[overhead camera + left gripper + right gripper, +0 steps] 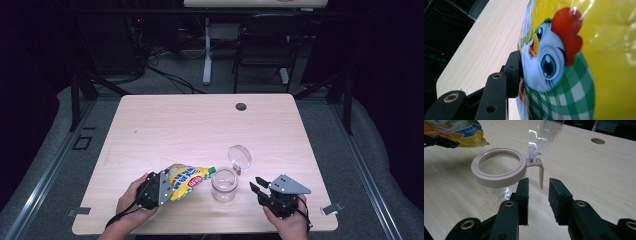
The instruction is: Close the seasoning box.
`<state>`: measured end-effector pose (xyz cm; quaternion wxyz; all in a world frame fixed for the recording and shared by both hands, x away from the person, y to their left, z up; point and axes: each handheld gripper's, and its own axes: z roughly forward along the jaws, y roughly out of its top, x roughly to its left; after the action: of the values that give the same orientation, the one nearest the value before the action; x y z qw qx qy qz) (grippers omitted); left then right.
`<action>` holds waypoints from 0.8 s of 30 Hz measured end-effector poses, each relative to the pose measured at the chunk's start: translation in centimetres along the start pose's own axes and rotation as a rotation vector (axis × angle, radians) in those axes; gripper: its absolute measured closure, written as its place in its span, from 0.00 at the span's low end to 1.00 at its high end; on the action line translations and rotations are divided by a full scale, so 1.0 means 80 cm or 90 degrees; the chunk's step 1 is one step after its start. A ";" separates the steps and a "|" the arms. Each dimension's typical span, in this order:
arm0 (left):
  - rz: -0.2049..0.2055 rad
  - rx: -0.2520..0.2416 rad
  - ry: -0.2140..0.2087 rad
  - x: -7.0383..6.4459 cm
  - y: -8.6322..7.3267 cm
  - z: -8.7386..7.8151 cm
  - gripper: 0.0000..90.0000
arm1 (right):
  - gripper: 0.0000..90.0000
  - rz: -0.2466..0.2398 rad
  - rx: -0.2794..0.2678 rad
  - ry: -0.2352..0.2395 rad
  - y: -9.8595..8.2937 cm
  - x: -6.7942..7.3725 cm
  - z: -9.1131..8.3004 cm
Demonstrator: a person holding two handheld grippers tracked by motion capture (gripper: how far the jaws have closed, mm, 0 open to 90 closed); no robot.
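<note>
A yellow snack bag (pixel 189 180) with a cartoon chicken (pixel 549 60) hangs tilted over the table, its green top corner pointing at the jar. My left gripper (pixel 169 183) is shut on the bag's lower end; in the left gripper view one black jaw presses the bag's edge and the other is hidden behind it. A clear glass jar (pixel 223 186) with a pale pink rim (pixel 499 167) stands just right of the bag, its hinged clear lid (pixel 240 156) swung open and upright behind it. My right gripper (pixel 539 195) is open and holds nothing, a short way right of the jar, facing its latch (pixel 541 173).
The light wooden table (pixel 200 125) has a cable hole (pixel 241 106) near its far edge. A dark chair (pixel 265 45) and a white desk leg (pixel 207 50) stand beyond the table. Metal clamps sit at the table's front corners.
</note>
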<state>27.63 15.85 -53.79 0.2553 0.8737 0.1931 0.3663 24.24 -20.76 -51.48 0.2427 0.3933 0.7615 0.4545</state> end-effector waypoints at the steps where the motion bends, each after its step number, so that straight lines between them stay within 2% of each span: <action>1: 0.004 0.002 0.002 -0.001 0.001 0.001 0.66 | 0.78 -0.012 -0.001 0.001 0.003 0.007 0.000; 3: 0.008 0.002 0.003 -0.001 0.001 0.001 0.66 | 0.78 -0.019 -0.005 0.001 0.004 0.010 0.000; 4: 0.011 0.001 0.006 -0.003 0.001 0.002 0.66 | 0.79 -0.036 -0.006 0.002 0.006 0.017 -0.001; 9: 0.018 0.003 0.009 -0.003 0.002 0.001 0.66 | 0.79 -0.064 -0.014 0.007 0.011 0.031 -0.003; 13: 0.019 0.002 0.007 -0.004 0.002 0.001 0.66 | 0.78 -0.079 -0.018 0.007 0.015 0.035 -0.003; 16: 0.017 0.002 0.006 -0.003 0.002 0.001 0.66 | 0.78 -0.080 -0.015 0.015 0.024 0.037 0.001; 19: 0.019 0.004 0.003 -0.004 0.003 0.002 0.66 | 0.78 -0.105 0.006 0.028 0.034 0.044 0.006; 21: 0.021 0.005 0.003 -0.004 0.003 0.002 0.66 | 0.77 -0.105 0.010 0.034 0.037 0.046 0.008; 24: 0.023 0.004 0.001 -0.005 0.003 0.003 0.66 | 0.74 -0.129 0.016 0.043 0.049 0.054 0.016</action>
<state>27.55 15.33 -53.99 0.2455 0.8777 0.1785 0.3707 24.20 -15.49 -48.68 0.2567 0.3017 0.8106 0.4313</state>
